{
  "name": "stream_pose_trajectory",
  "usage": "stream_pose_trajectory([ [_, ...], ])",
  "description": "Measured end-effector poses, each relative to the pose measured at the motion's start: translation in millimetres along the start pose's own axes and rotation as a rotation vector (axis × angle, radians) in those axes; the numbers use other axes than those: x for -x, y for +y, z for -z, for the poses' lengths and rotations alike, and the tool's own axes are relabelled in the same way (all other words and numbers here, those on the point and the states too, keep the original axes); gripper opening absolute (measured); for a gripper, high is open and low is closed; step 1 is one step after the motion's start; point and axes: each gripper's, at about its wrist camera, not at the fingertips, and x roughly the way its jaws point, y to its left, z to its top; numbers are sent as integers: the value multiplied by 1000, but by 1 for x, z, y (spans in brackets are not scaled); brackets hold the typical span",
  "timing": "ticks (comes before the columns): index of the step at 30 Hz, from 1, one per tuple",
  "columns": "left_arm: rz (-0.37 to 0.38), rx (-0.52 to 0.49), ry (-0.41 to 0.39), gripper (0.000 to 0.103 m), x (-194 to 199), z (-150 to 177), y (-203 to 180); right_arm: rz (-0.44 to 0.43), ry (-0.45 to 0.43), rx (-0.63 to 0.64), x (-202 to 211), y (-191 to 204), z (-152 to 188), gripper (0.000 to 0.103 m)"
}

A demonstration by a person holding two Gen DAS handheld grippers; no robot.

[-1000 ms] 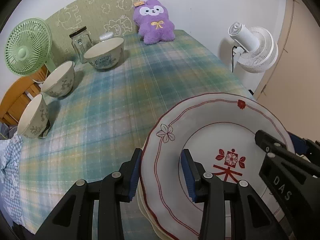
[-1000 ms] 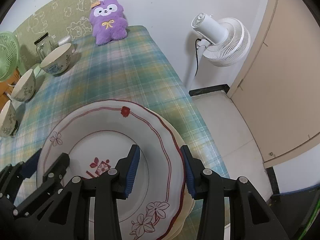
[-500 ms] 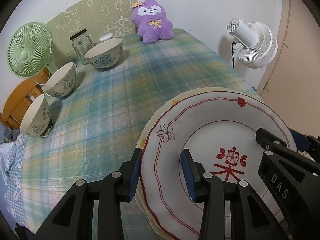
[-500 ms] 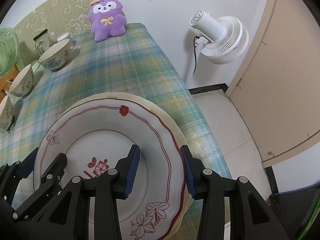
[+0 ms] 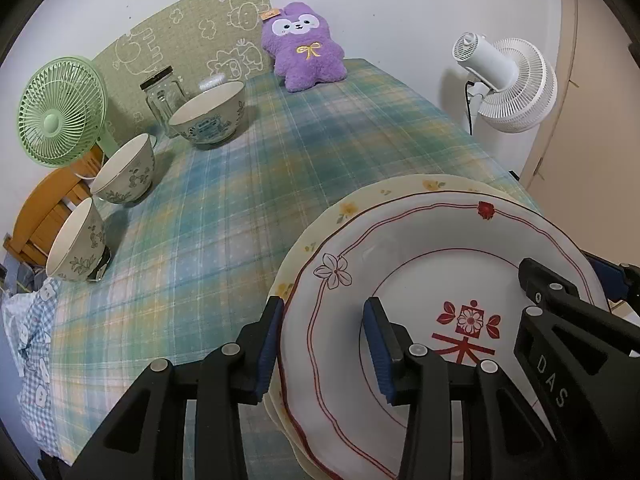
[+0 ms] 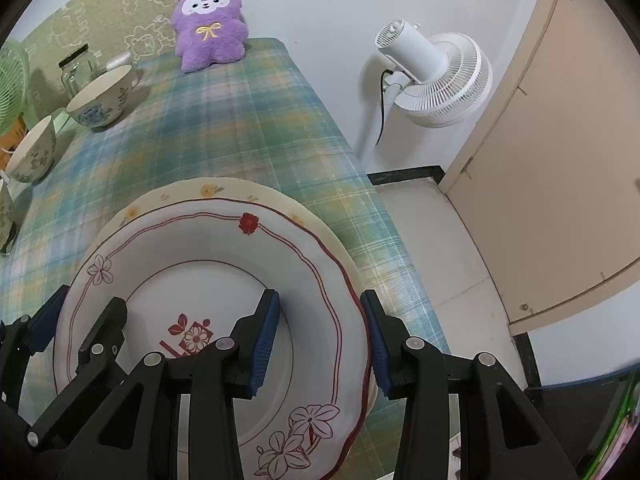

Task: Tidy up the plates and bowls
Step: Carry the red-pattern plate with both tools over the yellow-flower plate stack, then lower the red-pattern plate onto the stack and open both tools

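Observation:
A white plate with red lines and flowers sits over a cream plate with yellow flowers at the near right of the plaid table. My left gripper is shut on the white plate's left rim, one pad outside and one inside. On the opposite rim, my right gripper is shut the same way. Three patterned bowls stand apart along the table's left side: a large one, a middle one and a near one.
A purple plush toy leans at the table's far end, by a glass jar and a green fan. A white standing fan and a beige door are off the table's right edge.
The white plate has stayed between both grippers while the cream plate's far rim has come into view under it. The table and bowls have slid slightly back in both views.

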Motion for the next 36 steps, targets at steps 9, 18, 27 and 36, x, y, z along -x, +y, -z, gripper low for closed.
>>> stream_pose_trajectory([
  [9, -8, -31, -5, 42, -2, -1, -7, 24, 5, 9, -3, 3, -3, 47],
  [18, 50, 1, 5, 46, -1, -3, 0, -13, 13, 2, -3, 0, -5, 59],
  [27, 148, 75, 41, 64, 8, -5, 21, -81, 5, 6, 12, 4, -9, 74],
  [36, 162, 124, -43, 68, 52, -17, 45, -127, -50, 13, 59, 10, -22, 74],
])
